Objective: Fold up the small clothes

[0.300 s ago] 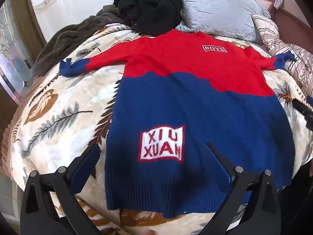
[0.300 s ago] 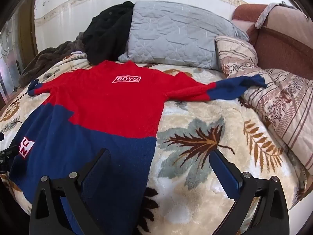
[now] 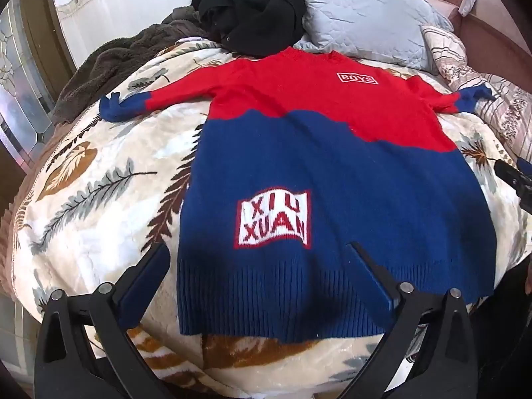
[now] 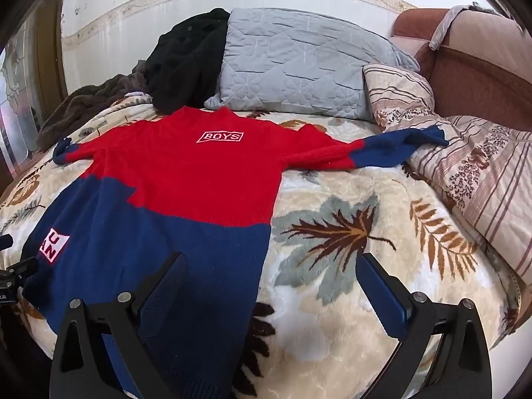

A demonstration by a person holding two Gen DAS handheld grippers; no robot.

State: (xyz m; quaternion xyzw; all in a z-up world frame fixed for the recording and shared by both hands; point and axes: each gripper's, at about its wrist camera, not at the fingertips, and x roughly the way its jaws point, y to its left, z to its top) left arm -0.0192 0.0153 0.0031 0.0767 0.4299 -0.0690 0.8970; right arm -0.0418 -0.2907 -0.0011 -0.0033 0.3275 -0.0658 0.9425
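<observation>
The red and navy knitted child's sweater (image 3: 332, 173) lies flat, front up, on the leaf-patterned fleece blanket (image 3: 99, 199) of the bed, sleeves spread to both sides and ribbed hem nearest. No fold has begun, so this looks like the opening step. The left gripper (image 3: 259, 266) hangs released over the hem's left part; the right gripper (image 4: 272, 272) hangs released above the sweater's right edge. Next, each probably needs to pinch a sleeve or side edge and carry it inward.
</observation>
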